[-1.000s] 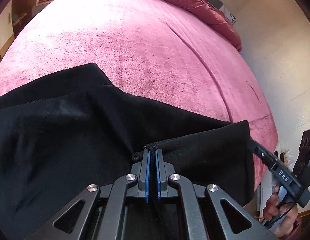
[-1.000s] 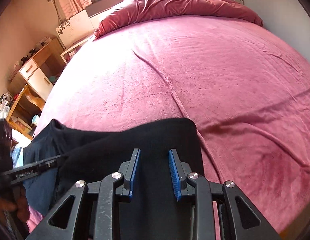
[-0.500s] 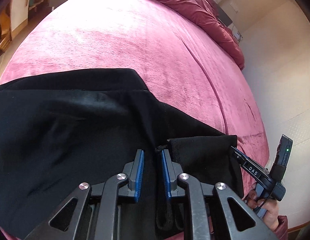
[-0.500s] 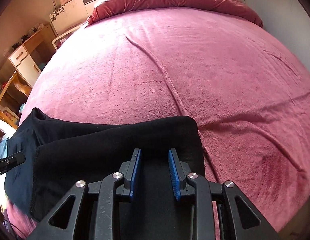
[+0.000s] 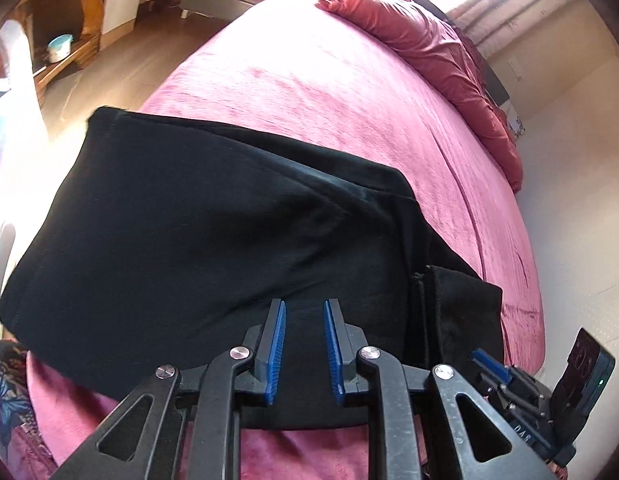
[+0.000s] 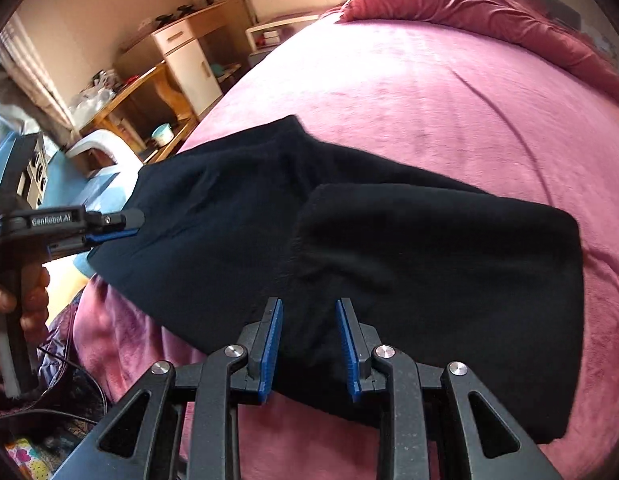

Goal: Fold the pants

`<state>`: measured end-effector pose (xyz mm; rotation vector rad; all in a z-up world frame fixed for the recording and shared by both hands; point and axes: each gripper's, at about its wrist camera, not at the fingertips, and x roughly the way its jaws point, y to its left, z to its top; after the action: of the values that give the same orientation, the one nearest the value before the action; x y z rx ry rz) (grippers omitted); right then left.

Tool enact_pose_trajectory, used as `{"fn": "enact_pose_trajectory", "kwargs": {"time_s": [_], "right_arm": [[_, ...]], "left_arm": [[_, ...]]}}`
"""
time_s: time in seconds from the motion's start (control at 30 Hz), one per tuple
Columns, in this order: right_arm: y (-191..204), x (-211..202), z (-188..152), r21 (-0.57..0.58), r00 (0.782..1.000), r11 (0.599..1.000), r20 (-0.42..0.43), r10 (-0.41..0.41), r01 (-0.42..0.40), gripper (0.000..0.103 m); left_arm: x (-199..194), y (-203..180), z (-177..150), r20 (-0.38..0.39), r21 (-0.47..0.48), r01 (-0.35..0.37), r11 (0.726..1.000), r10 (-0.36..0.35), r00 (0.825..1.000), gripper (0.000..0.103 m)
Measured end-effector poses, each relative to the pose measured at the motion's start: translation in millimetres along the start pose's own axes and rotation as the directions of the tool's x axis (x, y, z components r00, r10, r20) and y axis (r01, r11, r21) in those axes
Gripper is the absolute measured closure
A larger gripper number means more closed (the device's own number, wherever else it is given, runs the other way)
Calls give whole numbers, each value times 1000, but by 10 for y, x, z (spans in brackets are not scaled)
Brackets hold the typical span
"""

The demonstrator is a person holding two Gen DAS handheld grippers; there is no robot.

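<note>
The black pants lie folded on the pink bed near its front edge, and show in the right wrist view with one part folded over on the right. My left gripper is open and empty, just above the pants' near edge. My right gripper is open and empty over the near edge too. The left gripper also shows in the right wrist view at the pants' left end. The right gripper's body shows at the lower right of the left wrist view.
A crumpled red duvet lies at the far end of the bed. Wooden shelves and a white cabinet stand beyond the bed's left side. A wall runs along the bed's right side.
My left gripper has opened, let go of the pants' edge and pulled back and to the left. My right gripper stayed open and drew back. The pants now lie flat.
</note>
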<state>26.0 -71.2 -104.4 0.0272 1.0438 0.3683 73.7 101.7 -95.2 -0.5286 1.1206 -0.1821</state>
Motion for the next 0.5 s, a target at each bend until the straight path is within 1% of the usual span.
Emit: {"fn": "enact_pose_trajectory", "kwargs": {"time_s": [0.1,0.17,0.2,0.27,0.33,0.43,0.5], "right_arm": [[186,196,-45,-32,999,999,-41,0,-2,78],[238,336,-70,-55,996,998,-71,-46,42,77],[258,379,-89,-54,996,997,-76,-56,52,77],[251,411,-86,-54,995,997,-72,-62,59,77],[232,408,-79,-41,996,998,-72,-52,49,77],[134,413,-86,-14,997,999,-74,-30,29,77],[120,412,-99,-5,997,1000,-76,-24,24,77]], "left_arm": [[-356,482,-26,52,-127,-3,992,10,999,81],[-615,822,-55,102,-227,-7,974,31,994,80],[-727,996,-68,125,-283,-6,959,43,991,79],[-908,1348,-147,152,-398,15,917,50,987,78],[-1007,1665,-247,165,-499,44,865,45,985,75],[-999,1966,-373,153,-589,51,806,50,987,73],[-901,2063,-419,133,-625,75,777,10,991,72]]}}
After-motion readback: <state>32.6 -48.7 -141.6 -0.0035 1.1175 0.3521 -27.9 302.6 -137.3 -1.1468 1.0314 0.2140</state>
